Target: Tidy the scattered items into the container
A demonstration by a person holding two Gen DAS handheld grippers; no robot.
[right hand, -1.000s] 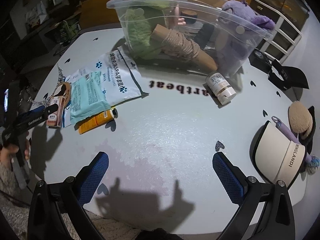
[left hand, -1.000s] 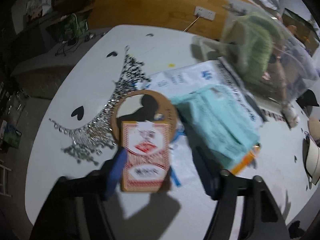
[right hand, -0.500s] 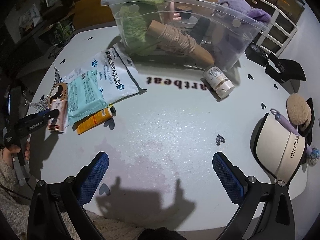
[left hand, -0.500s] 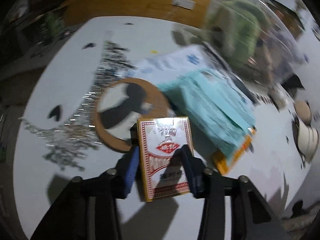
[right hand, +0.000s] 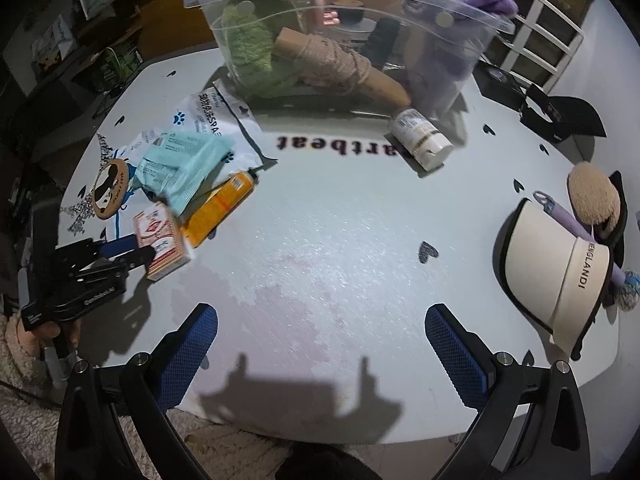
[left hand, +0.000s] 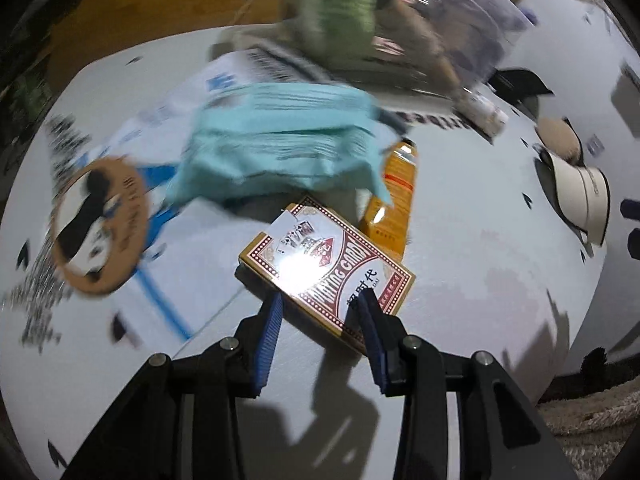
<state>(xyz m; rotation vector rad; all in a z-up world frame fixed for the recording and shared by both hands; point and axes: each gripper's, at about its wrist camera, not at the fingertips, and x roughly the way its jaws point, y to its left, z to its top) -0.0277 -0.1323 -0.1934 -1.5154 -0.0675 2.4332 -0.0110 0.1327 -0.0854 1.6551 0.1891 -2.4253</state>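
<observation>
Card box [left hand: 326,266] clamped between left gripper [left hand: 320,308] jaws, near end pinched by blue pads, far end sticking out ahead over white table [left hand: 480,280]; orange tube [left hand: 394,196] and teal packet [left hand: 280,140] just beyond; right gripper [right hand: 320,320] jaws spread wide, nothing between; clear container [right hand: 340,40] far ahead of them.

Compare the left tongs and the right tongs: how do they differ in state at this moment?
The left tongs are shut on the playing card box; the right tongs stand wide open with nothing between them. The left tongs sit by the teal packet and orange tube; the right tongs hang over a bare stretch of the table. Both have blue pads on black arms and point down at the table.
</observation>
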